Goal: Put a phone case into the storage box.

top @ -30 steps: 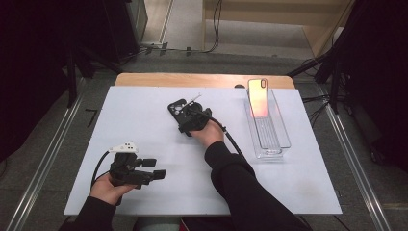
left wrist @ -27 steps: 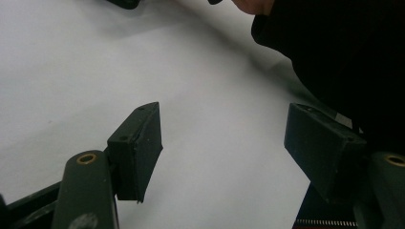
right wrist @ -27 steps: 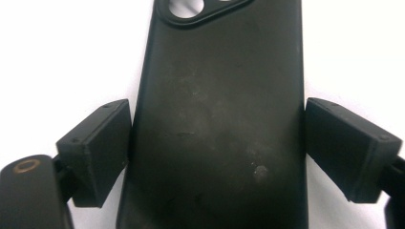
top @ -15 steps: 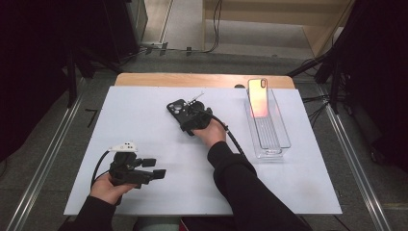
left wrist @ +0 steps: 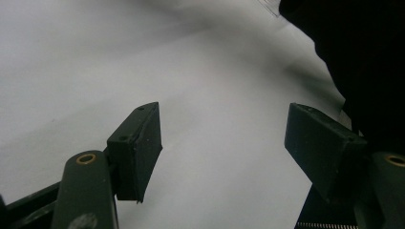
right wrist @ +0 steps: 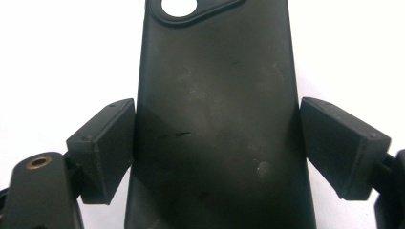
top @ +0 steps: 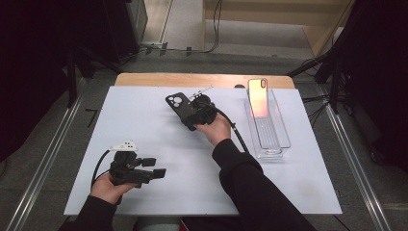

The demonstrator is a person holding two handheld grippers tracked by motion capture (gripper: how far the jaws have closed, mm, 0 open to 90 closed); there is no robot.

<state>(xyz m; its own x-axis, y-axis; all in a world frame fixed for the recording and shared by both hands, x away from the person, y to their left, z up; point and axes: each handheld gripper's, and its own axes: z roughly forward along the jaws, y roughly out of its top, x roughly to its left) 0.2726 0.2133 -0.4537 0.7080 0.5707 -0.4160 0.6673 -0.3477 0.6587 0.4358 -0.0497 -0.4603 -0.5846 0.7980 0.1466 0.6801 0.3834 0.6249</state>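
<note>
A black phone case [top: 176, 103] with a round camera cut-out sits between the jaws of my right gripper [top: 189, 114] over the back middle of the white mat [top: 144, 115]. In the right gripper view the case [right wrist: 215, 86] runs upward from the bottom, and both pads [right wrist: 102, 148] press on its long edges, so my right gripper [right wrist: 215, 143] is shut on it. My left gripper [top: 155, 166] rests near the mat's front left, pointing right. Its jaws stand open in the left gripper view with nothing in my left gripper [left wrist: 224, 143] but bare mat.
A clear plastic tray [top: 273, 142] lies on the right side of the mat, with a phone [top: 258, 98] with an orange-pink screen leaning in its far end. A wooden table edge [top: 144, 79] runs behind the mat. Metal rails flank the table.
My right gripper has moved a little up and toward the back of the table with the black case between its jaws. The left gripper has stayed where it was.
</note>
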